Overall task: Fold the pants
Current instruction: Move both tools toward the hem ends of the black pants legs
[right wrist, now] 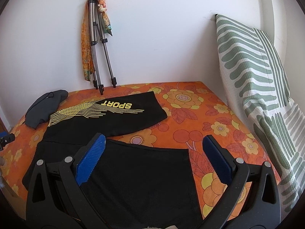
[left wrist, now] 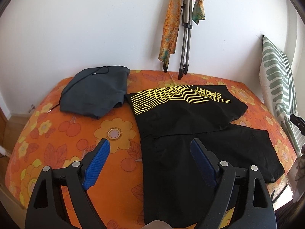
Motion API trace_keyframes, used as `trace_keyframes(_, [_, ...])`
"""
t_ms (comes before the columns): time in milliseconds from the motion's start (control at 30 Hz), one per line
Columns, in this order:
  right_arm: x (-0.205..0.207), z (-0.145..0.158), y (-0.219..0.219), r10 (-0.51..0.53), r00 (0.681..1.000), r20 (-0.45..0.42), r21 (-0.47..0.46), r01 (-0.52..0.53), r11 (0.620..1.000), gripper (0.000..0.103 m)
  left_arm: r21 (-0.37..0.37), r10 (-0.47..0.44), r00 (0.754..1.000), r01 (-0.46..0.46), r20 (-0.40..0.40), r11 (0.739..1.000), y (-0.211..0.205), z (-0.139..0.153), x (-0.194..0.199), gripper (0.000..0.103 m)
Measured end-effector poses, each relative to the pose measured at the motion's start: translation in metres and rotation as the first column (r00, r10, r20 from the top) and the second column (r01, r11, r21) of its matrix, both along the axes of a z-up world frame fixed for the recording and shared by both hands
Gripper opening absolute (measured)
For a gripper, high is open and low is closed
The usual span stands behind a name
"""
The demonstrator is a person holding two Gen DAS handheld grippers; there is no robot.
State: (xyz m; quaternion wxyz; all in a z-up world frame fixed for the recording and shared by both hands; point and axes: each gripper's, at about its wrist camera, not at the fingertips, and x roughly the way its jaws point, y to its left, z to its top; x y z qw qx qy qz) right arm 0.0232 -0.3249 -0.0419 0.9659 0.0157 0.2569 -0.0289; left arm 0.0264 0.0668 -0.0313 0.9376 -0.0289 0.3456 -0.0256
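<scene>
Orange floral bedsheet [right wrist: 190, 114] beneath white wall. Black pants with yellow SPORT print [left wrist: 183, 114] lie spread flat on sheet, legs apart. Left gripper [left wrist: 150, 147] and right gripper [right wrist: 154, 143] both hover above pants, blue-padded jaws spread wide, holding nothing. Folded grey garment [left wrist: 97, 89] beside pants.

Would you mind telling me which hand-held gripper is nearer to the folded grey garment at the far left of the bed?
Left. The left hand-held gripper hovers open over the black pants' left edge, towards the grey garment; the right hand-held gripper is farther right, towards the striped pillow.
</scene>
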Motion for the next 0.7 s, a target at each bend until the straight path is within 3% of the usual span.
trace_keyframes(267, [0.006,0.003,-0.003,-0.003,1.000,0.007,-0.008,0.003,1.000,0.103,-0.045,-0.019,0.999,0.017,-0.032,0.999,0.008,-0.004,0.010,0.056])
trace_keyframes(433, [0.007,-0.001,-0.005,0.023,1.000,-0.021,-0.002,-0.023,1.000,0.097,-0.067,-0.036,0.998,0.033,-0.050,0.997,0.010,-0.006,0.013,0.039])
trace_keyframes(567, [-0.004,-0.013,-0.014,0.026,0.997,-0.067,-0.054,-0.030,0.998,0.092,-0.045,-0.072,0.996,0.069,-0.059,0.997,0.007,-0.009,0.003,0.034])
trace_keyframes(700, [-0.020,-0.022,-0.038,0.012,0.992,-0.122,-0.005,-0.013,1.000,0.090,-0.027,-0.102,0.993,0.100,-0.065,0.995,0.002,-0.010,-0.008,0.032])
